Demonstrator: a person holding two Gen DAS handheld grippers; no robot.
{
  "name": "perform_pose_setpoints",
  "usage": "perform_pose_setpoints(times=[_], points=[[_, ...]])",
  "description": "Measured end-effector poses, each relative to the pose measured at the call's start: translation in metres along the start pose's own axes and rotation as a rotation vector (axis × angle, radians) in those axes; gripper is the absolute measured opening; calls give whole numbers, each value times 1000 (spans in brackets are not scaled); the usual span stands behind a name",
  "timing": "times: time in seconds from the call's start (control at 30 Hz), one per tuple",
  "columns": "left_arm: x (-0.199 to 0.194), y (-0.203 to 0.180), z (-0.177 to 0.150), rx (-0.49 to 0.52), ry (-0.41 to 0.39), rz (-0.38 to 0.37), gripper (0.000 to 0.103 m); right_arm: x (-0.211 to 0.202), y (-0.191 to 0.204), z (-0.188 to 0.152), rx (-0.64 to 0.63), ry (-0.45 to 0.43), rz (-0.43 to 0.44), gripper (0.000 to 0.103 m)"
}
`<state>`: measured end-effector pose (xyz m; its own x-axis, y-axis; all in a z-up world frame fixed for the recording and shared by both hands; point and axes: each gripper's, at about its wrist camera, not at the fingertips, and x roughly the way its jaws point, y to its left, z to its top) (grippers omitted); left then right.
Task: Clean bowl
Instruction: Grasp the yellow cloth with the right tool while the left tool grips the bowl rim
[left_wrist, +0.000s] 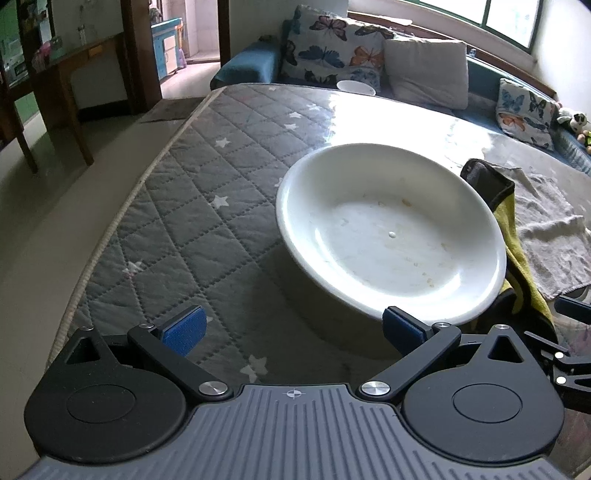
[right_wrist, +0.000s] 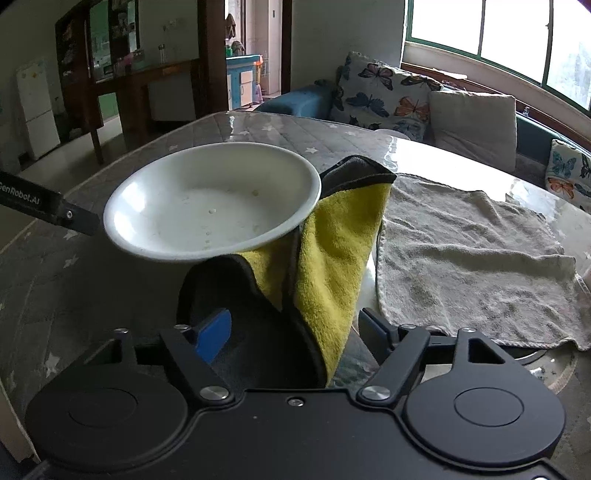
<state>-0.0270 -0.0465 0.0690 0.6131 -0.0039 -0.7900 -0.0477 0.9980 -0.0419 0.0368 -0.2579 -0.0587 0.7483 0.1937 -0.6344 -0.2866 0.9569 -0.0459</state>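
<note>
A shallow white bowl (left_wrist: 391, 236) with small food specks sits tilted on the quilted grey table (left_wrist: 192, 206); its base is hidden. My left gripper (left_wrist: 293, 328) is open, and its right blue pad (left_wrist: 400, 328) is at the bowl's near rim. In the right wrist view the bowl (right_wrist: 207, 206) leans against a yellow and dark grey cloth (right_wrist: 332, 251) that stands bunched beside it. My right gripper (right_wrist: 293, 330) has its fingers wide apart with the cloth between them. A narrow gap shows at its right finger. The left gripper's finger reaches the bowl's left rim.
A crumpled beige towel (right_wrist: 472, 258) lies spread on the table to the right of the cloth. A small white bowl (left_wrist: 356, 88) stands at the table's far edge. Cushions and a sofa (left_wrist: 424, 70) line the far side. The table's left edge drops to the floor (left_wrist: 55, 221).
</note>
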Motion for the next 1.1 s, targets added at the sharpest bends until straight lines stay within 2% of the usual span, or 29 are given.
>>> perform_pose_setpoints(times=[0.17,0.67,0.97,1.03,1.1], points=[[5,-3,3,-23,13,3,103,8,1,0,4,11,-3,64],[18,-12,9,-46,50,6,103,19,-1,10,16,-20,12,64],[24,-16,11,-44,57,-5,102,33,-5,16,16,-8,22,64],[25,-17,11,-46,60,-7,102,35,-6,17,11,-7,25,63],[26,-18,11,-49,62,-12,100,35,-6,18,6,-11,26,54]])
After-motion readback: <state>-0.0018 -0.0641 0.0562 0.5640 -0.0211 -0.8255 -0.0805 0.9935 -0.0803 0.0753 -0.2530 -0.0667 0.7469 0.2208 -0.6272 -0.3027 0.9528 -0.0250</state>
